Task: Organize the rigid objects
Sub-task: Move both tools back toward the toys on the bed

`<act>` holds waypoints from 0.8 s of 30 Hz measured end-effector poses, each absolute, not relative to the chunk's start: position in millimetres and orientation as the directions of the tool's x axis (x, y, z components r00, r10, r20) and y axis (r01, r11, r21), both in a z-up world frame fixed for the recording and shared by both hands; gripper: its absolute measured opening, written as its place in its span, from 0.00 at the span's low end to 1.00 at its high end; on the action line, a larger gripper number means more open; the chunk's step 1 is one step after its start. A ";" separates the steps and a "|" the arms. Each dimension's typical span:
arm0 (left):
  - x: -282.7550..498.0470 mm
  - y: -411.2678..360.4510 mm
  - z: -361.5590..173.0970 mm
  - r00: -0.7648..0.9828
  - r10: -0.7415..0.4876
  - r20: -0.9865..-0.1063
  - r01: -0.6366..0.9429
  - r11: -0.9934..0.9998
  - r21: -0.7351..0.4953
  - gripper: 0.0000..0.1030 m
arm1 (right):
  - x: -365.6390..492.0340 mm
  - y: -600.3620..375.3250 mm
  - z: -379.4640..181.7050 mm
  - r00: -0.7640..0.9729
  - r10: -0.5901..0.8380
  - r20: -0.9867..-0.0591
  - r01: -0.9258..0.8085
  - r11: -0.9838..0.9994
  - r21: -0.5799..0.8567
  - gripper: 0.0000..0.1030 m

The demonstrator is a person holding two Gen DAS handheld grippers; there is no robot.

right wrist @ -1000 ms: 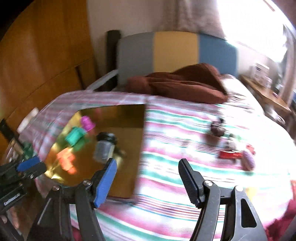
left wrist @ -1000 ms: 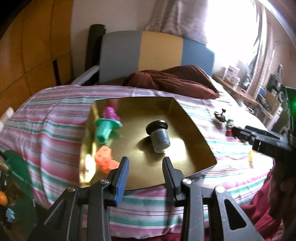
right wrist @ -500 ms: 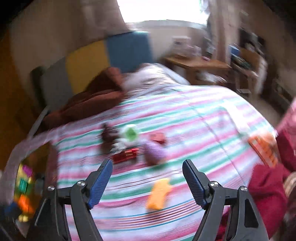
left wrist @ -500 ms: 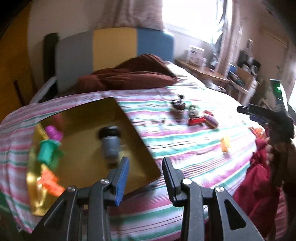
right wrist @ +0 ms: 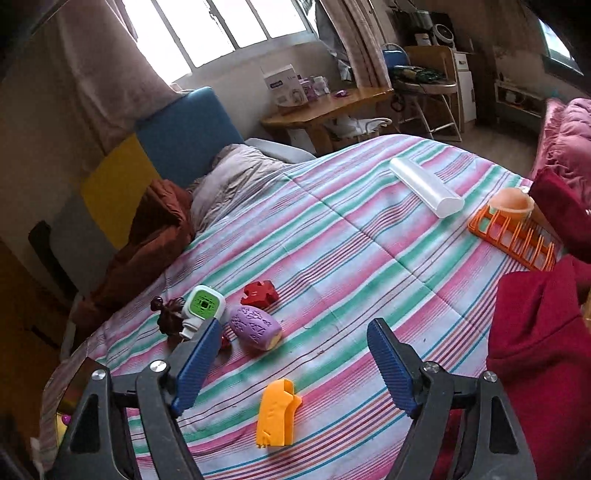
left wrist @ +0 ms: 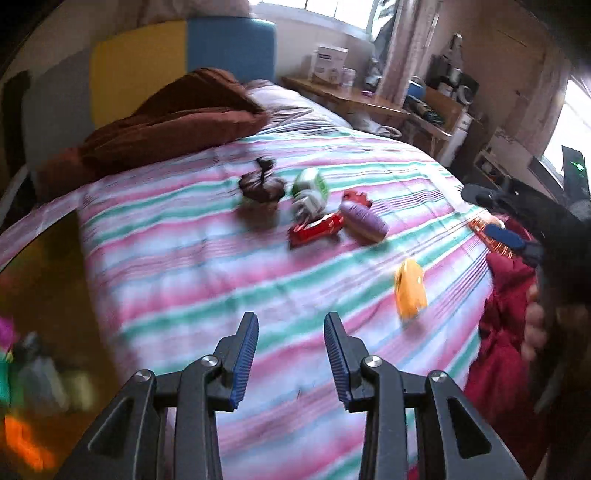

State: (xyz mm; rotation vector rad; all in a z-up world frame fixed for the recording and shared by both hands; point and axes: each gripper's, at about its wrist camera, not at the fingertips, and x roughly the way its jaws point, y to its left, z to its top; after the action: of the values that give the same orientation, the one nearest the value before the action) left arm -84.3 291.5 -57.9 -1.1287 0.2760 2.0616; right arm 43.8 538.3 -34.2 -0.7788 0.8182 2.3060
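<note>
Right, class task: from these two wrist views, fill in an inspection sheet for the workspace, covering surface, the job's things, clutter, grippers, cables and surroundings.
Surface: striped bedspread, wrinkled.
Job's things: yellow piece, purple barrel, red puzzle piece, green-faced cube, dark figurine and red bar loose on the spread; gold tray at left holds blurred toys.
Clutter: clear tube, orange rack, red cloth, brown blanket.
Grippers: left hand-held gripper open, empty; right hand-held gripper open, empty, above the yellow piece.
Cables: nothing seen.
Surroundings: window, wooden desk, folding chair.
</note>
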 end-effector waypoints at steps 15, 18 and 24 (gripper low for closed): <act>-152.8 404.7 -116.7 -0.201 0.475 -0.857 -0.830 -0.546 -0.108 0.41 | 36.3 529.5 -39.6 -0.676 0.275 -0.684 -0.634 -0.690 0.350 0.80; -159.1 413.3 -122.5 -0.183 0.480 -0.858 -0.838 -0.533 -0.119 0.41 | 36.6 528.1 -39.4 -0.681 0.272 -0.680 -0.629 -0.693 0.353 0.80; -159.5 423.8 -119.9 -0.148 0.512 -0.846 -0.868 -0.477 -0.136 0.42 | 36.3 528.5 -39.5 -0.680 0.271 -0.681 -0.631 -0.689 0.355 0.80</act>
State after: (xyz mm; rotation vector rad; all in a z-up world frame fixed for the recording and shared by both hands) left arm -159.5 423.8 -119.9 -1.1041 0.4843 1.7911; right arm 36.3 528.5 -39.5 -0.8233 0.8017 2.3492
